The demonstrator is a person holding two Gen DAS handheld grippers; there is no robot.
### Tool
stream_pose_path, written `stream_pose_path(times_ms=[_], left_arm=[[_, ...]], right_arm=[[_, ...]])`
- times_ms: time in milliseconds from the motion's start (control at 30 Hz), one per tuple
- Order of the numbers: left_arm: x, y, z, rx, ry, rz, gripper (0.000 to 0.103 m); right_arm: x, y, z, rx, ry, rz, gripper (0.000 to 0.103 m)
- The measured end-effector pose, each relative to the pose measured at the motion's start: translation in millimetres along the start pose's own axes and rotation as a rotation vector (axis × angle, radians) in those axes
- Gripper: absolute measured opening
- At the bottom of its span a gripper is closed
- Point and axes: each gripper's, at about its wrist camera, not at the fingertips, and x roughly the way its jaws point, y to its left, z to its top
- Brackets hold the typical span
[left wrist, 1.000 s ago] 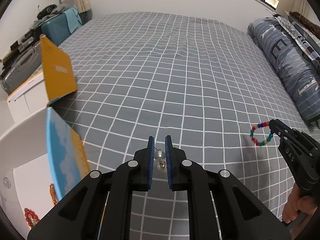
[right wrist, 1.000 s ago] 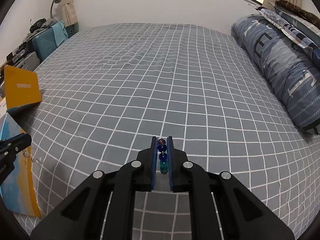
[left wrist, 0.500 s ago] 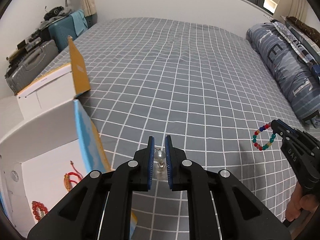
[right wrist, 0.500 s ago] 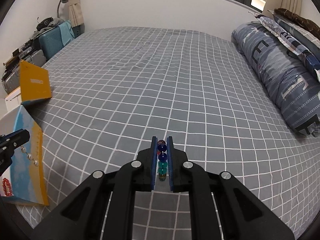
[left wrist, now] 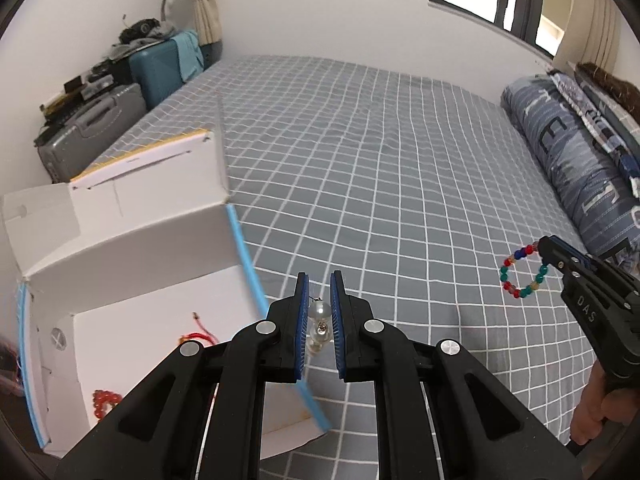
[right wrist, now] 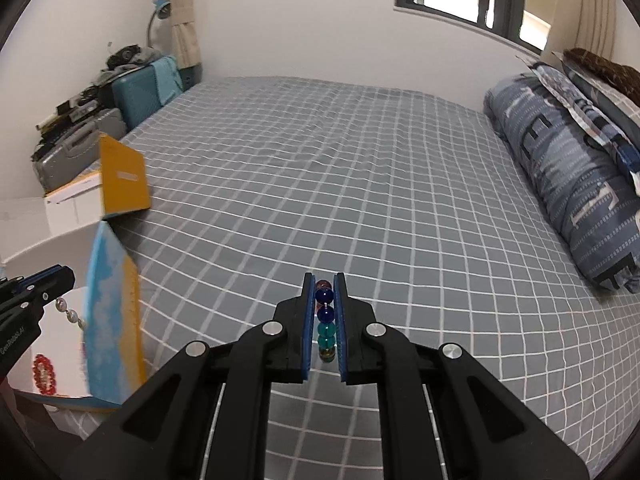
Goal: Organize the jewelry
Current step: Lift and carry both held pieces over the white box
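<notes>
White "DAS" lettering marks the right hand-held gripper (left wrist: 541, 249) pinching a bead bracelet (left wrist: 523, 271).

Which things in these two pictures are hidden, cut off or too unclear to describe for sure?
- Pearl string, left wrist view: mostly hidden between the left gripper pads; its length is unclear.
- Bead bracelet, right wrist view: only a few beads show in the right gripper.
- White box, left wrist view: the floor is partly covered by the gripper; the red jewelry is too small to identify.
- Person's hand: cut off by the edge.
</notes>
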Motion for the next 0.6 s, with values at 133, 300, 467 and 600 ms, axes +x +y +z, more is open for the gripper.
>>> stream_pose_path(times_ms=[133, 300, 467, 600], left_arm=[[-11, 26, -6, -0.038, -0.004, 0.020, 0.010], [-27, 64, -15, -0.090, -0.016, 0.057, 0.010], [-36, 97, -25, -0.130, -0.019, 0.095, 0.010], [-40, 119, -31, -0.156, -0.014, 0.124, 0.010]], right_arm=[[-11, 29, 3, -0.030, -0.008, 0.033, 0.008], [-20, 65, 1, -0.059, -0.016, 0.081, 0.008], [-26, 102, -1, -0.085, -0.021, 0.132, 0.008], [-29, 131, -2, -0.108, -0.024, 0.172, 0.008]])
